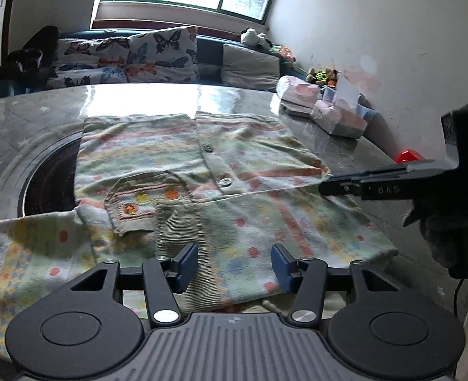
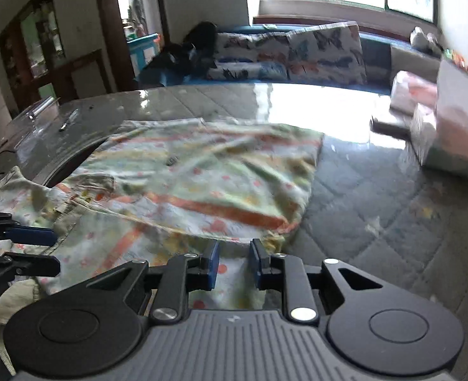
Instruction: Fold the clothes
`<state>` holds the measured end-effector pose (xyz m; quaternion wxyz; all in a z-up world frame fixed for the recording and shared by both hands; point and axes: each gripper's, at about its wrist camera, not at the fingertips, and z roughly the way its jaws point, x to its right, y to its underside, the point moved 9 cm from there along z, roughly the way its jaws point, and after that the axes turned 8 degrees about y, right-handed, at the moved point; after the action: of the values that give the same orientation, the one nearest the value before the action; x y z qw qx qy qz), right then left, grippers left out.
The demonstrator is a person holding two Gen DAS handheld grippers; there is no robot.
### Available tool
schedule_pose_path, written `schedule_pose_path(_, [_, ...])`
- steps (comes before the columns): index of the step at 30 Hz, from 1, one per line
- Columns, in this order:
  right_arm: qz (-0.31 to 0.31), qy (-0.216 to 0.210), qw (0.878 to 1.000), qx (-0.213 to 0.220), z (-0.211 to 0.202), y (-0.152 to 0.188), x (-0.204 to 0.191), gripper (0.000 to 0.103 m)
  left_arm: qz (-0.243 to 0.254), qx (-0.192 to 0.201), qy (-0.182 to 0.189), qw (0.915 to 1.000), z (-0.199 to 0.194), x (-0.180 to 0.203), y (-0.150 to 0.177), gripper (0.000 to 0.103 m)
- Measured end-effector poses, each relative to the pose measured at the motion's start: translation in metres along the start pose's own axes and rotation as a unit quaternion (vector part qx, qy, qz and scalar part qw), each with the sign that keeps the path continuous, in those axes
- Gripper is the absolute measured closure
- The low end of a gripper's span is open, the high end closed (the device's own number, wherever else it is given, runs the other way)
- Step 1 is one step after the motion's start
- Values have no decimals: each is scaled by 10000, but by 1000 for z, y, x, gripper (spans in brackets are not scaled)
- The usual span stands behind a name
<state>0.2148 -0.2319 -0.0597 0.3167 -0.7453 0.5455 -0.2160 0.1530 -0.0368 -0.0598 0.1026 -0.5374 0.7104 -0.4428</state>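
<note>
**A:** Where does the garment sit against your tools?

**B:** The printed cardigan (image 1: 202, 171) lies spread on the glossy quilted table (image 1: 37, 120), its near hem running right up under your left gripper (image 1: 234, 265). That gripper's blue pads stand wide apart, with the ribbed sleeve cuff (image 1: 178, 225) just ahead of the left pad and nothing pinched between them.

**A:** And your right side?

**B:** Your right gripper (image 2: 234, 262) hovers at the cardigan's near right corner, pads set to a narrow gap; cloth shows through that gap, but the pads do not close on it. In the left wrist view the same tool comes in from the right, its tip at the cardigan's right edge.

**A:** How is the cloth lying?

**B:** Button placket (image 1: 214, 165) facing up, pocket (image 1: 138, 200) to its left, one side folded over so an orange stripe (image 2: 221, 212) runs diagonally toward your right gripper.

**A:** Anything nearby?

**B:** Wrapped tissue packs (image 1: 338, 117) stand at the table's far right, well apart from the cardigan.
</note>
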Motion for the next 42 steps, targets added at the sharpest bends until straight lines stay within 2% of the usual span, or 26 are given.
schedule_pose_path(2, [58, -39, 10000, 52, -4, 0, 0, 81, -38, 27, -13, 10000, -1, -3, -2, 49])
schedule_pose_path(9, [-297, -345, 9988, 190, -29, 7, -34, 62, 41, -8, -198, 9998, 2, -9, -3, 50])
schedule_pose_path(16, [-1007, -624, 9926, 269, -38, 26, -85, 58, 97, 116, -380, 9992, -14, -9, -1, 50])
schedule_pose_path(22, [-1267, -753, 9885, 325, -37, 32, -113, 54, -277, 464, -794, 9954, -51, -33, 0, 41])
schedule_pose_path(25, [-1503, -637, 9861, 305, -33, 39, -121, 53, -491, 590, -1122, 9907, -72, -54, 5, 39])
schedule_pose_path(27, [-1512, -619, 9860, 337, -34, 38, -122, 52, -656, 697, -1447, 9848, -87, -74, 8, 39])
schedule_pose_path(30, [-1482, -624, 9863, 360, -37, 36, -122, 52, -913, 867, -1997, 9717, -111, -106, 13, 39])
schedule_pose_path(34, [-1470, -616, 9865, 367, -38, 36, -121, 52, -1251, 1089, -2715, 9480, -143, -148, 20, 41])
schedule_pose_path(35, [-1463, -615, 9866, 366, -38, 36, -121, 52, -1355, 1143, -2877, 9412, -150, -159, 21, 45])
schedule_pose_path(39, [-1438, -613, 9870, 362, -38, 35, -119, 52, -1872, 1342, -3394, 9120, -175, -200, 29, 50])
schedule_pose_path(42, [-1424, -615, 9873, 352, -39, 35, -118, 52, -2047, 1375, -3530, 9025, -184, -216, 33, 55])
